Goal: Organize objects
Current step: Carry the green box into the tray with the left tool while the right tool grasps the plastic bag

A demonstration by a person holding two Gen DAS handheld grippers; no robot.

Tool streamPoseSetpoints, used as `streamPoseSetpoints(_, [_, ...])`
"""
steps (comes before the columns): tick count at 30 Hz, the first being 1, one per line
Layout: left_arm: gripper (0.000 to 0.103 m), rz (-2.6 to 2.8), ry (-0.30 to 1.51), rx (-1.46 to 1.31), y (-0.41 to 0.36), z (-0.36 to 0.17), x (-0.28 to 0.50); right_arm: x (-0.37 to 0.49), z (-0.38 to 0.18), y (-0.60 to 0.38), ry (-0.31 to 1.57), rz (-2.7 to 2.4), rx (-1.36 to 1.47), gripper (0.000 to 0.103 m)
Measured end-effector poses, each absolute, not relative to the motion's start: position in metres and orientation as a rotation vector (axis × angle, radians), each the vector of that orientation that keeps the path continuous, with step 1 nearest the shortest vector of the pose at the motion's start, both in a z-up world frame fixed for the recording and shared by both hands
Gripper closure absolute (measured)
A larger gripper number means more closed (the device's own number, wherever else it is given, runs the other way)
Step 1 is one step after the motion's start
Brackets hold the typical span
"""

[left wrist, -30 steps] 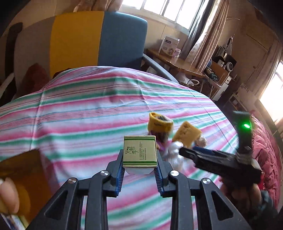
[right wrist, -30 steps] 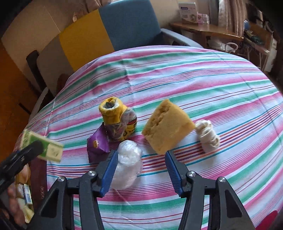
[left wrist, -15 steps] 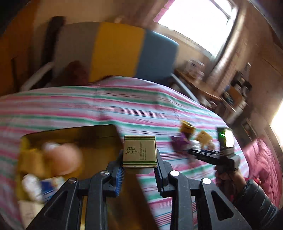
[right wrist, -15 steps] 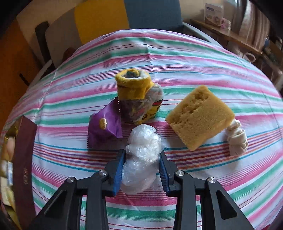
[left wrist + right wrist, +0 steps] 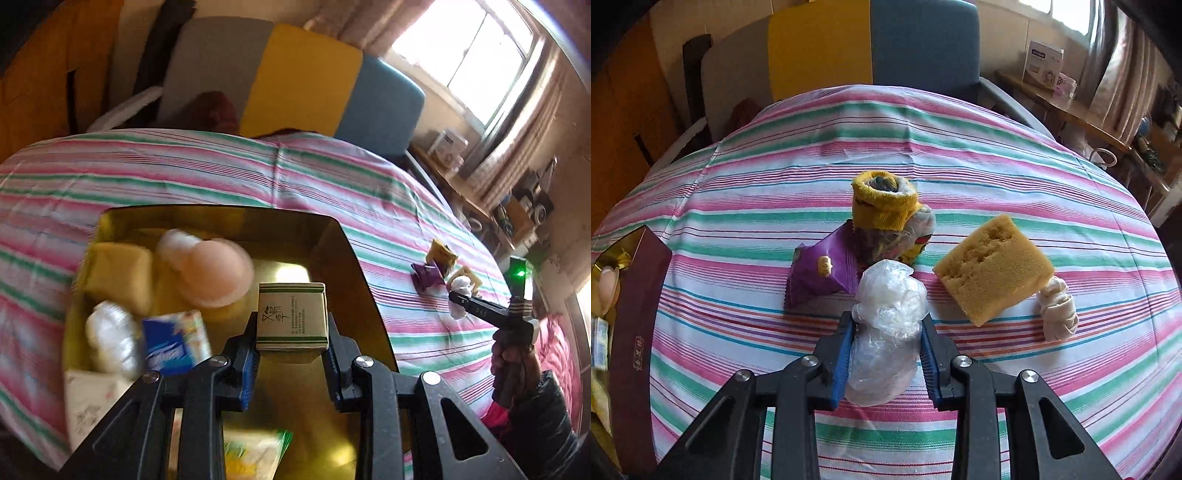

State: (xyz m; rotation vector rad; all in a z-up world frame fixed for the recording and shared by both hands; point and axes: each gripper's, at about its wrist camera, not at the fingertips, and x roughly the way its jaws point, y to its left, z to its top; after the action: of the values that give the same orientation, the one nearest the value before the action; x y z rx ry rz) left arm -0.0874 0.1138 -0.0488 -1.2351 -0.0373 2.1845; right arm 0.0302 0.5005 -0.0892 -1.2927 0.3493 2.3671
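Note:
My left gripper is shut on a small beige box with green edging. It hangs over the open gold-lined box, which holds a peach round thing, a yellow sponge, a blue tissue pack and other packets. My right gripper is shut on a crumpled clear plastic bag that rests on the striped cloth. Behind the bag lie a purple packet, a rolled yellow sock, a tan sponge and a white knotted cloth.
The gold box's maroon outer wall stands at the table's left edge. A grey, yellow and blue chair back rises behind the table. A wooden side desk with a carton is at the right. A dark-sleeved hand holds the right gripper.
The left gripper has carried the small box leftward from above the striped cloth to above the gold box. The right gripper's jaws have closed around the plastic bag.

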Motion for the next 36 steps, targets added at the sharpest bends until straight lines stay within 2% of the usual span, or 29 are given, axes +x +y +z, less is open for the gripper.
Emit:
streamPoseSetpoints(9, [0.073, 2.146, 0.005, -1.316, 0.167, -0.079, -0.133, 0.028, -0.091, 0.503, 0.335, 2.359, -1.295, 0.069])
streamPoseSetpoints(13, [0.055, 2.176, 0.000, -1.375, 0.176, -0.092, -0.158, 0.026, -0.092, 0.504, 0.323, 2.360, -1.297, 0.069])
streamPoseSetpoints(16, [0.050, 2.198, -0.041, -1.396, 0.173, -0.091, -0.166, 0.025, -0.094, 0.503, 0.317, 2.358, -1.303, 0.069])
streamPoseSetpoints(22, [0.049, 2.262, -0.029, -1.295, 0.151, -0.065, -0.142, 0.025, -0.094, 0.507, 0.320, 2.350, -1.290, 0.069])
streamPoseSetpoints(36, [0.049, 2.507, 0.199, -1.104, 0.100, -0.022, -0.059, 0.026, -0.091, 0.499, 0.263, 2.350, -1.281, 0.069])
